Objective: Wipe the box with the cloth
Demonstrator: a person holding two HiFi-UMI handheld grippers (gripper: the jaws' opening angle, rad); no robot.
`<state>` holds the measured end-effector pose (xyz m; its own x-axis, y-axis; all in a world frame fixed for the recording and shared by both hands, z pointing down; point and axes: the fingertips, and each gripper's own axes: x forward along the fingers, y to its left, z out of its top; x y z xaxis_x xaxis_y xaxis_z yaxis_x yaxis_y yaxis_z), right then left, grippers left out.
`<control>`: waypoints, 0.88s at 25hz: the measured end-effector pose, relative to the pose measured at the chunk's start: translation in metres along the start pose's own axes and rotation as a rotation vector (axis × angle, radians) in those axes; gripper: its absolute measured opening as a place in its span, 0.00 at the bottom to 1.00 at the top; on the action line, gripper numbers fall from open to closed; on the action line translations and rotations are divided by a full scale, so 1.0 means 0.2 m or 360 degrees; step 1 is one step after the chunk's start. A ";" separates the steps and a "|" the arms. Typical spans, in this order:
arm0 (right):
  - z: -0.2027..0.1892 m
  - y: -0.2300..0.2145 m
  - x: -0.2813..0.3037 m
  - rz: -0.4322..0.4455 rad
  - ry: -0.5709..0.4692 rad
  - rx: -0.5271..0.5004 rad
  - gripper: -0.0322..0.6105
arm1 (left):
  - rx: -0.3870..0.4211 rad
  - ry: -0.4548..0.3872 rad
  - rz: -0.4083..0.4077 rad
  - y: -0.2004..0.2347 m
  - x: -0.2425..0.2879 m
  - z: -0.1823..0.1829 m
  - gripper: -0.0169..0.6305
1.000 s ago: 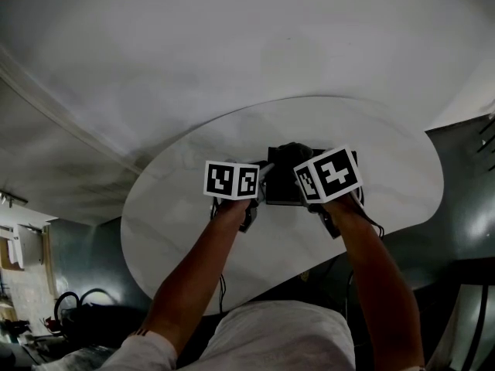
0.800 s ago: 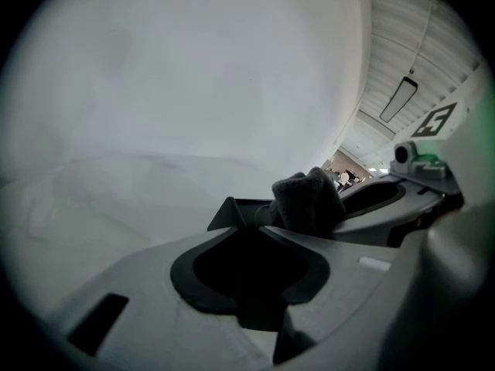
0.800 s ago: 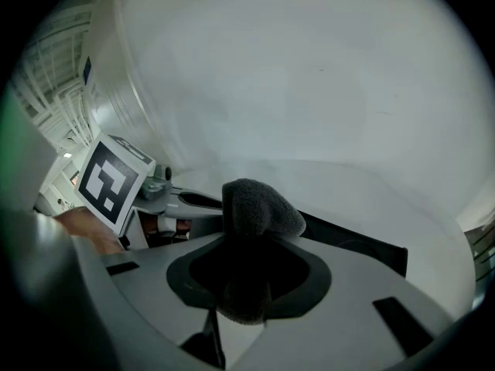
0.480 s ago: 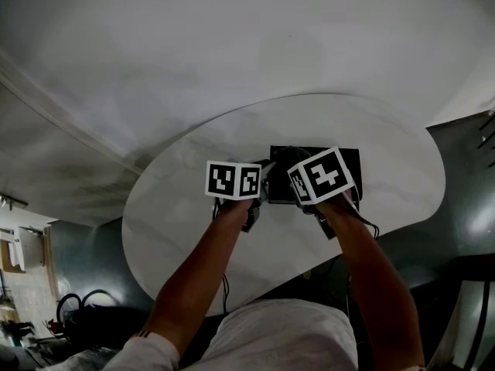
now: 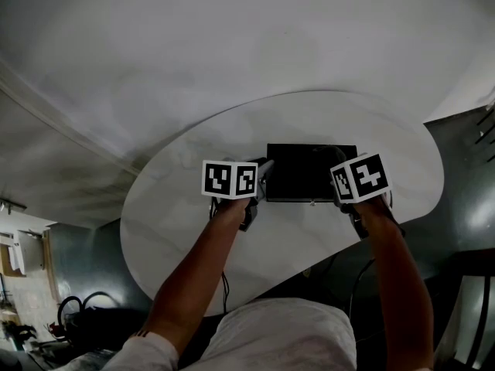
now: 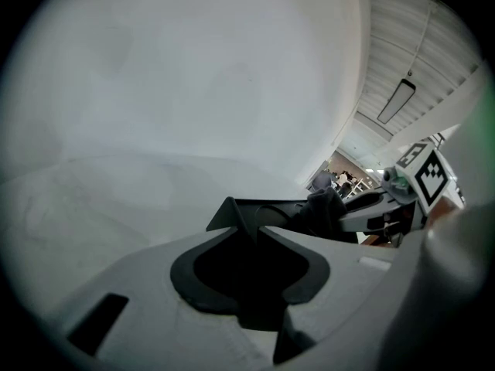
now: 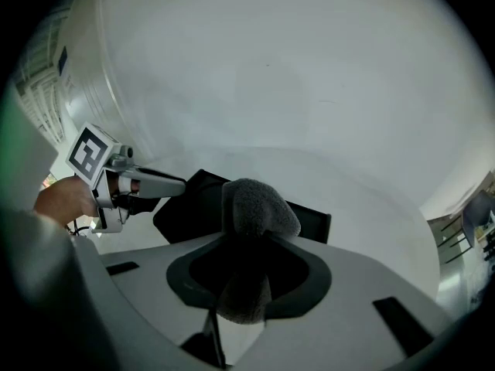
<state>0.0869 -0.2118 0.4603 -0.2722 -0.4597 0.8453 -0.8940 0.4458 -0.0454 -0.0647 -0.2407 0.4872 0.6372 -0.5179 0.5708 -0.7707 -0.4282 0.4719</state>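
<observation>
Subject of inspection: a flat black box [image 5: 309, 172] lying on a white oval table [image 5: 186, 230], set past the table's middle toward its far edge and well clear of the near edge. The box reads as rigid, low and fairly light, with a smooth dark top. In my judgement it would slide on the slick tabletop under a sideways rub unless it is steadied. The left gripper [image 6: 249, 226] is at the box's left corner, its jaws partway closed, and appears to be clamped on that corner. That is a sound place to take hold, since the whole top stays free. The right gripper [image 7: 249, 246] is at the box's right end, jaws closed on a grey cloth [image 7: 259, 203]. The cloth is soft, fuzzy and limp. A rounded wad stands out past the jaw tips and a tail hangs below them. The wad is the part to press down, and a grip close behind it should keep it from folding away. The box appears shut, so its contents cannot be determined. No other container is in view.
</observation>
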 end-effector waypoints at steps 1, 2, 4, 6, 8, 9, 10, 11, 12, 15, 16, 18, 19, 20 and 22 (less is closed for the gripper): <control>-0.02 -0.03 -0.01 -0.0017 0.0002 0.0013 0.19 | 0.0001 -0.0001 0.0000 0.00 0.00 0.00 0.16; -0.03 -0.06 -0.02 -0.0033 0.0004 0.0024 0.19 | 0.0003 -0.0002 0.0001 0.00 0.00 0.00 0.16; -0.06 -0.11 -0.04 -0.0059 0.0008 0.0042 0.19 | 0.0005 -0.0003 0.0003 0.00 0.00 0.00 0.16; -0.07 -0.14 -0.06 -0.0081 0.0009 0.0052 0.19 | 0.0003 -0.0001 0.0006 0.00 0.00 0.00 0.16; -0.08 -0.14 -0.08 -0.0093 -0.0006 0.0054 0.19 | 0.0002 0.0000 0.0008 0.00 0.01 0.00 0.16; -0.07 -0.12 -0.09 -0.0092 -0.0025 0.0052 0.19 | 0.0002 -0.0001 0.0009 0.00 0.01 0.00 0.16; -0.06 -0.09 -0.10 -0.0081 -0.0051 0.0050 0.19 | 0.0003 -0.0002 0.0010 0.00 0.00 0.00 0.16; -0.04 -0.04 -0.12 -0.0057 -0.0082 0.0050 0.19 | 0.0003 -0.0005 0.0010 0.00 0.00 0.00 0.16; -0.02 0.02 -0.12 -0.0018 -0.0114 0.0056 0.19 | 0.0001 -0.0006 0.0010 0.00 0.00 0.00 0.16; 0.04 0.25 -0.10 0.0154 -0.0197 0.0122 0.19 | -0.0002 -0.0012 0.0012 0.01 0.00 0.00 0.16; 0.05 0.31 -0.08 0.0205 -0.0212 0.0145 0.19 | -0.0002 -0.0013 0.0012 0.01 0.00 0.00 0.16; 0.07 0.42 -0.05 0.0269 -0.0222 0.0168 0.19 | -0.0002 -0.0015 0.0013 0.00 0.00 0.00 0.16; 0.08 0.47 -0.03 0.0287 -0.0220 0.0169 0.19 | -0.0004 -0.0016 0.0014 0.00 0.00 0.00 0.16; 0.09 0.50 -0.01 0.0300 -0.0215 0.0165 0.19 | -0.0005 -0.0016 0.0016 0.00 0.00 0.00 0.16; 0.09 0.55 0.02 0.0315 -0.0199 0.0145 0.19 | -0.0007 -0.0015 0.0021 0.01 0.00 0.00 0.16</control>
<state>-0.0188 -0.1789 0.4483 -0.4822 -0.4642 0.7430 -0.8457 0.4681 -0.2565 -0.0657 -0.2408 0.4877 0.6268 -0.5303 0.5709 -0.7791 -0.4181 0.4670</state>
